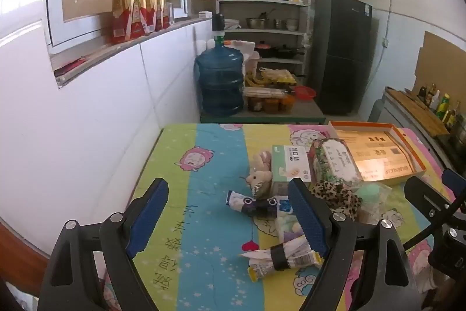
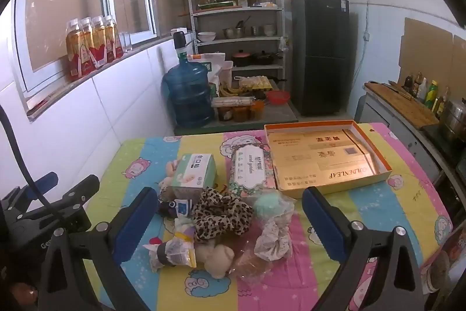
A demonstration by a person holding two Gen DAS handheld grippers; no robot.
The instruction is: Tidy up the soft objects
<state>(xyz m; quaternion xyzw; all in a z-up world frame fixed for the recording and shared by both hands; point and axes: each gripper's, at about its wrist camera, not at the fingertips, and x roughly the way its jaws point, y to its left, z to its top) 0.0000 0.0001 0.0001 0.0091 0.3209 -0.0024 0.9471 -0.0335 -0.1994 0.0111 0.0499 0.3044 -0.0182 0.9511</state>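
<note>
Hovering with jaws spread and empty, the left hand-held gripper (image 1: 230,219) and right hand-held gripper (image 2: 230,219) face the heap of soft things (image 2: 221,217). The open orange box (image 2: 329,156) lies just beside it on the surface (image 2: 139,147), probably to receive them.

We hold left gripper (image 1: 230,216) tilted downward, jaws spread wide, nothing between pads. Right gripper (image 2: 230,223) likewise tilted down, jaws wide apart, empty. Grippers side by side.

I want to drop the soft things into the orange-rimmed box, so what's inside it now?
The orange-rimmed box shows only its gold printed inner panel; no loose item lies in it. The floral tissue pack sits beside it, outside. Anything beneath the panel is covered.
</note>
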